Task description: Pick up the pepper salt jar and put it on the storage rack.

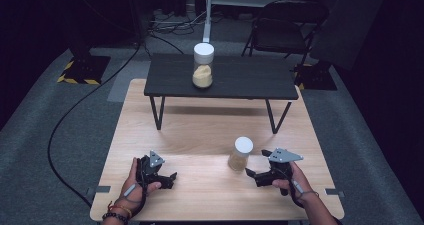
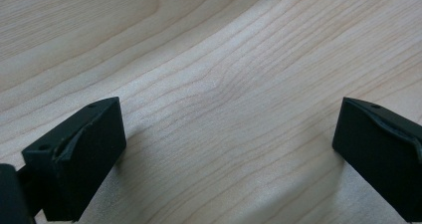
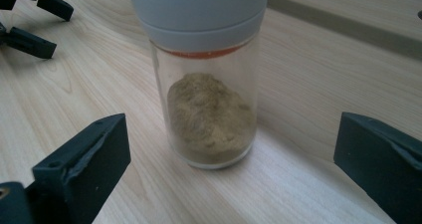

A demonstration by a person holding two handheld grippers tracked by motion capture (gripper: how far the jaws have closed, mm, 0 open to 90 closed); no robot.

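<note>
We see our left gripper (image 2: 226, 149) with its two black jaws spread wide apart, low over the bare pale wooden tabletop (image 2: 224, 59), gripping nothing.

Count of items on the two surfaces.
Jars: 2, white-lidded, powder inside; near jar (image 1: 240, 154) on the wooden table (image 1: 200, 130), far jar (image 1: 203, 65) on the black shelf (image 1: 250, 80). Grippers: 2.

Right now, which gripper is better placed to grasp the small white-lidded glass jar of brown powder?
Right. The right gripper faces the small white-lidded glass jar with open jaws; the left gripper faces bare wood.
</note>
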